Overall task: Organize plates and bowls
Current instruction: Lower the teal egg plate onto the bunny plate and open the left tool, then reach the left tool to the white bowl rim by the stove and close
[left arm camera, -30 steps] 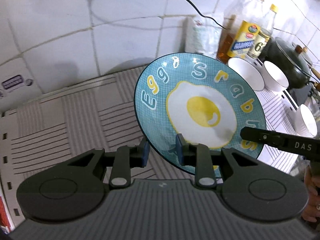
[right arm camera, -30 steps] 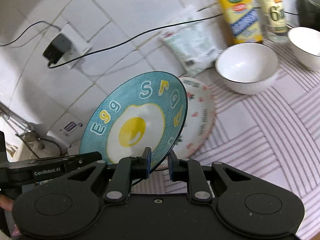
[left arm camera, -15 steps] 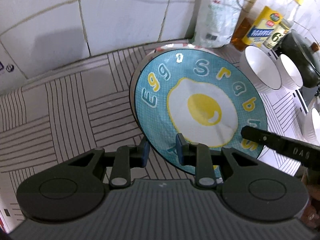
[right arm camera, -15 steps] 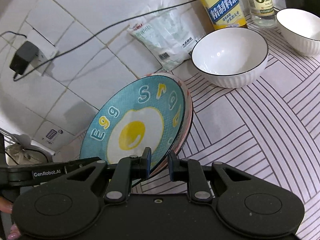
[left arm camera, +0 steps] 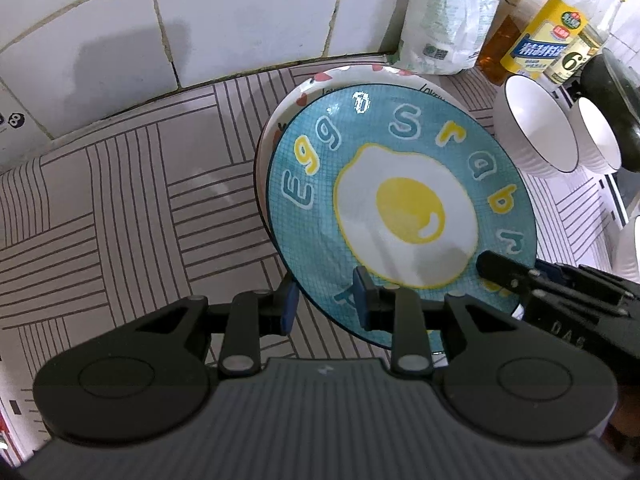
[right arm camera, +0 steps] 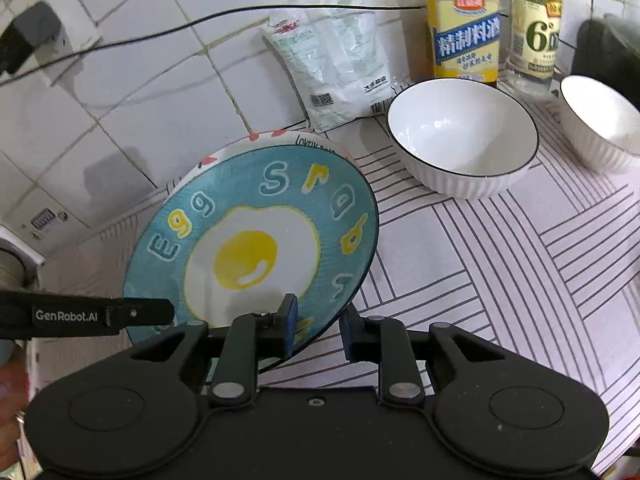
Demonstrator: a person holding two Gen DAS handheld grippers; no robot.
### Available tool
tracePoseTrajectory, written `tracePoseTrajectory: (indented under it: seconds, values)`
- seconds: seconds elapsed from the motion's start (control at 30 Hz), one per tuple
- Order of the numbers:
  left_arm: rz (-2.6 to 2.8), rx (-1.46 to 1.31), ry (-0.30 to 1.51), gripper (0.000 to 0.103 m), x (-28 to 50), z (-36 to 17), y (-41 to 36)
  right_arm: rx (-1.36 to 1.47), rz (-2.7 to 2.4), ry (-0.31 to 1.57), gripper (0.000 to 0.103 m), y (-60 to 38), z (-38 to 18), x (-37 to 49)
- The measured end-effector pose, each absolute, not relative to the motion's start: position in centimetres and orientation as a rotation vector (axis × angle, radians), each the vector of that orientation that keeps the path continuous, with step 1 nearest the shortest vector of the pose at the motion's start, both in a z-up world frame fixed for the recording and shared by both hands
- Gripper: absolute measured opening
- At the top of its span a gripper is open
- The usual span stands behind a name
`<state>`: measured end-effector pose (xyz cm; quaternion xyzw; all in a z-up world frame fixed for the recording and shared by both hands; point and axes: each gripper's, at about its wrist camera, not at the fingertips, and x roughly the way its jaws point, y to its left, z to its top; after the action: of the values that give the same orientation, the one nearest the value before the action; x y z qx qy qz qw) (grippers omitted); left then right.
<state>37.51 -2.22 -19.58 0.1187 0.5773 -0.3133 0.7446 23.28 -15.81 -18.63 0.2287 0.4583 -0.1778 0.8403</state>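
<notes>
A blue plate [left arm camera: 404, 216] printed with a fried egg lies tilted on a white patterned plate [left arm camera: 332, 80] by the tiled wall. My left gripper [left arm camera: 325, 304] is shut on its near rim, one pad under it and one on top. In the right wrist view the blue plate [right arm camera: 248, 256] covers most of the white plate [right arm camera: 280, 138]. My right gripper [right arm camera: 318, 326] is opening; the rim sits between its pads, and the right pad stands off it. Each gripper's finger shows in the other's view, the right one [left arm camera: 504, 270] and the left one [right arm camera: 132, 314].
Two white ribbed bowls [right arm camera: 460, 140] [right arm camera: 600, 120] stand right of the plates on the striped mat [right arm camera: 500, 260]. Behind them are a plastic bag [right arm camera: 340, 60], two bottles [right arm camera: 466, 20] [right arm camera: 534, 28] and a dark pot [left arm camera: 616, 92]. A cable runs along the wall.
The blue plate has come down and toward the wall onto the white patterned plate. The right gripper's jaws have widened off the rim. The left grip is unchanged.
</notes>
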Motion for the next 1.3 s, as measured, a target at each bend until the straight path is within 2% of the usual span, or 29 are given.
tracePoseTrajectory:
  seconds: [0.1,0.5,0.7,0.83,1.03,1.07,1.17,1.3]
  values:
    - [-0.658,0.276,1.280,0.028,37.6,-19.5,-2.6,0.419,-0.384,0.987,0.036,-15.1,-18.9,23.7]
    - [-0.532,0.308,1.292,0.026,37.0,-19.6,-4.0,0.346,-0.406,1.007,0.045,-14.7,-19.8,24.5]
    - [-0.471,0.298,1.268,0.026,34.0,-17.9,-4.1,0.236,-0.298,0.945,0.048,-14.7,-19.7,23.0]
    - [-0.438,0.260,1.257,0.026,31.1,-16.4,-4.2,0.092,-0.180,0.865,0.050,-15.1,-17.6,19.7]
    - [-0.433,0.252,1.207,0.026,25.2,-13.5,-6.9,0.137,-0.129,0.755,0.051,-20.4,-13.0,12.9]
    - [-0.439,0.255,1.198,0.026,24.1,-13.1,-7.7,0.125,-0.129,0.737,0.052,-21.3,-12.2,11.5]
    - [-0.464,0.260,1.169,0.028,21.0,-12.1,-10.2,0.084,-0.134,0.699,0.065,-23.8,-10.4,7.7]
    - [-0.502,0.259,1.129,0.030,17.4,-11.1,-13.7,0.069,-0.151,0.673,0.066,-27.7,-9.6,3.2]
